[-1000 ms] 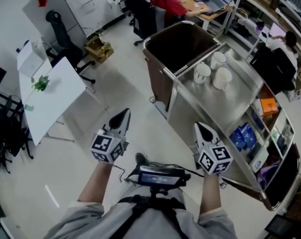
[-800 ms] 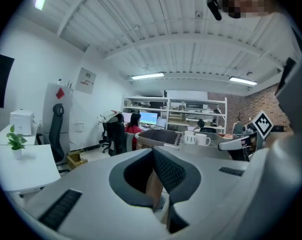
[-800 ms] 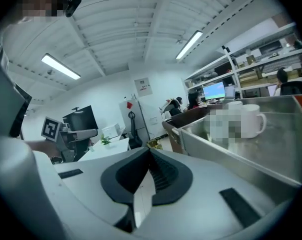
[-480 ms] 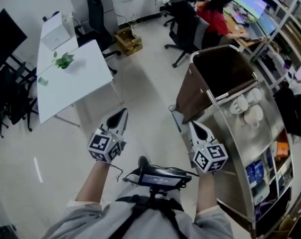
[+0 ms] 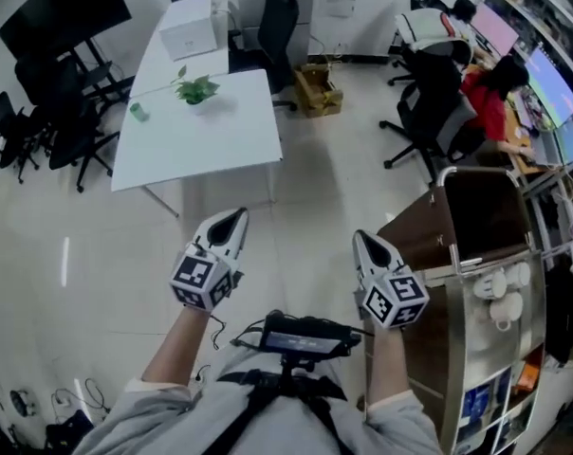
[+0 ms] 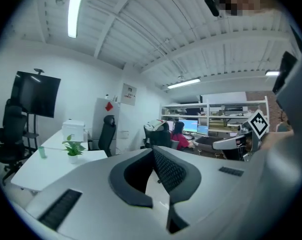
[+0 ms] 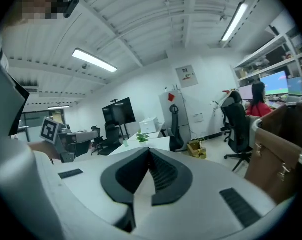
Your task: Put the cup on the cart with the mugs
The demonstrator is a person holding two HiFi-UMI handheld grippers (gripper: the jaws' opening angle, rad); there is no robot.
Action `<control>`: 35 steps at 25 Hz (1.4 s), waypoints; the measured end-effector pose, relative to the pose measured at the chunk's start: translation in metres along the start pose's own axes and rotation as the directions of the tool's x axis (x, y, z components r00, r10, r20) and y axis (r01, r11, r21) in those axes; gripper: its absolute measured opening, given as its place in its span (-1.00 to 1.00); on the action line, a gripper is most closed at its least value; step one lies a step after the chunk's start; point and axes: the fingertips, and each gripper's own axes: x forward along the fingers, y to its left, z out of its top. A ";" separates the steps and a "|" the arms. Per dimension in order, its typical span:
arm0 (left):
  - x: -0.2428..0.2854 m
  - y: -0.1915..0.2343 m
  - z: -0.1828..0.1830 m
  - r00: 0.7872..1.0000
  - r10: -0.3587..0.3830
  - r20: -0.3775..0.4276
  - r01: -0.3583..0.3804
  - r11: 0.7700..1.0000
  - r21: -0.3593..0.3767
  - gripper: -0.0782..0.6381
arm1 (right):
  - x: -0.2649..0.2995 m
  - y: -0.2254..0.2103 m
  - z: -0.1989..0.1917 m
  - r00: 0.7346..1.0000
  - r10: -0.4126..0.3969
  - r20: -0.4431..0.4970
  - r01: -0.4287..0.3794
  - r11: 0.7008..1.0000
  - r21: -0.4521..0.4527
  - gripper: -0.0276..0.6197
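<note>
1. The view has swung from the right-hand steel cart (image 5: 481, 358) with white mugs (image 5: 501, 300) towards the far-left white counter (image 5: 206, 145).
2. The small green cup (image 5: 138, 113) stands there, unfetched.
3. The left gripper (image 5: 230, 221) and right gripper (image 5: 367, 245): pressed together, empty.

we see a white table (image 5: 192, 145) on the pale floor (image 5: 296, 216), with a small plant (image 5: 195, 88) about midway along it and a white box (image 5: 190, 28) at its far end. a black screen (image 5: 64, 12) on a stand is to the table's left, with dark chairs (image 5: 54, 121) just beside the table. a tall black chair (image 5: 279, 8) stands by the far wall, an open cardboard box (image 5: 317, 88) near it. at the right a person in red (image 5: 486, 107) sits facing monitors (image 5: 552, 79), another chair (image 5: 434, 126) behind them. a strip light (image 6: 77, 9) runs along the ribbed ceiling.
</note>
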 end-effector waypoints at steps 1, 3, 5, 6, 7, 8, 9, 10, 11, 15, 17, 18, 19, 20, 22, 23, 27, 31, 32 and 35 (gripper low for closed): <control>-0.003 0.011 -0.002 0.999 0.036 0.000 -0.036 0.999 -0.010 -0.78 | 0.013 0.002 0.002 0.999 0.029 -0.014 -0.029 1.000 -0.010 -0.94; -0.006 0.030 -0.005 0.994 0.107 -0.003 -0.107 0.994 -0.023 -0.78 | 0.038 0.002 0.004 0.995 0.085 -0.042 -0.086 0.996 -0.024 -0.94; -0.013 0.048 -0.006 0.983 0.182 -0.003 -0.182 0.983 -0.036 -0.78 | 0.062 0.005 0.004 0.987 0.147 -0.067 -0.149 0.988 -0.032 -0.94; -0.020 0.055 -0.006 0.975 0.221 -0.003 -0.221 0.974 -0.046 -0.78 | 0.073 0.010 0.003 0.980 0.181 -0.082 -0.185 0.982 -0.035 -0.94; -0.029 0.062 -0.006 0.966 0.259 -0.003 -0.259 0.964 -0.057 -0.78 | 0.082 0.016 0.002 0.971 0.219 -0.097 -0.224 0.974 -0.039 -0.94; -0.038 0.066 -0.006 0.955 0.296 -0.002 -0.295 0.953 -0.068 -0.78 | 0.090 0.023 0.003 0.960 0.259 -0.110 -0.265 0.963 -0.044 -0.94; -0.046 0.070 -0.005 0.944 0.330 -0.001 -0.329 0.941 -0.073 -0.78 | 0.098 0.030 0.005 0.947 0.298 -0.120 -0.306 0.951 -0.050 -0.94; -0.052 0.074 -0.004 0.932 0.362 0.001 -0.361 0.930 -0.073 -0.78 | 0.107 0.036 0.008 0.934 0.334 -0.127 -0.343 0.938 -0.054 -0.94; -0.056 0.078 -0.003 0.920 0.392 0.003 -0.391 0.918 -0.073 -0.78 | 0.116 0.041 0.010 0.921 0.365 -0.132 -0.375 0.925 -0.058 -0.94; -0.069 0.086 -0.004 0.866 0.500 0.003 -0.498 0.863 -0.091 -0.78 | 0.139 0.055 0.011 0.871 0.460 -0.170 -0.476 0.877 -0.066 -0.94; -0.076 0.088 -0.009 0.842 0.539 -0.005 -0.537 0.838 -0.101 -0.78 | 0.149 0.061 0.011 0.848 0.497 -0.185 -0.515 0.855 -0.067 -0.94; -0.079 0.090 -0.012 0.832 0.555 -0.011 -0.553 0.826 -0.109 -0.78 | 0.155 0.064 0.012 0.838 0.513 -0.188 -0.532 0.844 -0.065 -0.94; -0.082 0.093 -0.014 0.822 0.569 -0.015 -0.567 0.815 -0.117 -0.78 | 0.161 0.067 0.012 0.828 0.528 -0.190 -0.546 0.835 -0.060 -0.94; -0.085 0.097 -0.015 0.812 0.583 -0.019 -0.580 0.805 -0.123 -0.78 | 0.167 0.071 0.012 0.819 0.541 -0.191 -0.559 0.827 -0.053 -0.94; -0.095 0.106 -0.016 0.790 0.612 -0.023 -0.610 0.782 -0.127 -0.78 | 0.178 0.084 0.009 0.799 0.567 -0.200 -0.585 0.810 -0.044 -0.94; -0.100 0.111 -0.016 0.779 0.626 -0.024 -0.624 0.771 -0.129 -0.78 | 0.183 0.092 0.008 0.789 0.578 -0.208 -0.598 0.800 -0.044 -0.94; -0.118 0.132 -0.020 0.751 0.660 -0.019 -0.655 0.743 -0.136 -0.78 | 0.204 0.123 0.004 0.755 0.612 -0.236 -0.639 0.767 -0.055 -0.94; -0.131 0.171 -0.025 0.743 0.669 -0.010 -0.663 0.733 -0.151 -0.78 | 0.236 0.158 0.001 0.740 0.622 -0.257 -0.655 0.753 -0.065 -0.94; -0.135 0.183 -0.027 0.743 0.670 -0.009 -0.662 0.733 -0.156 -0.78 | 0.245 0.168 0.000 0.737 0.623 -0.262 -0.658 0.750 -0.067 -0.94; -0.150 0.220 -0.026 0.747 0.665 0.001 -0.656 0.737 -0.165 -0.78 | 0.274 0.203 -0.002 0.735 0.620 -0.274 -0.660 0.747 -0.079 -0.94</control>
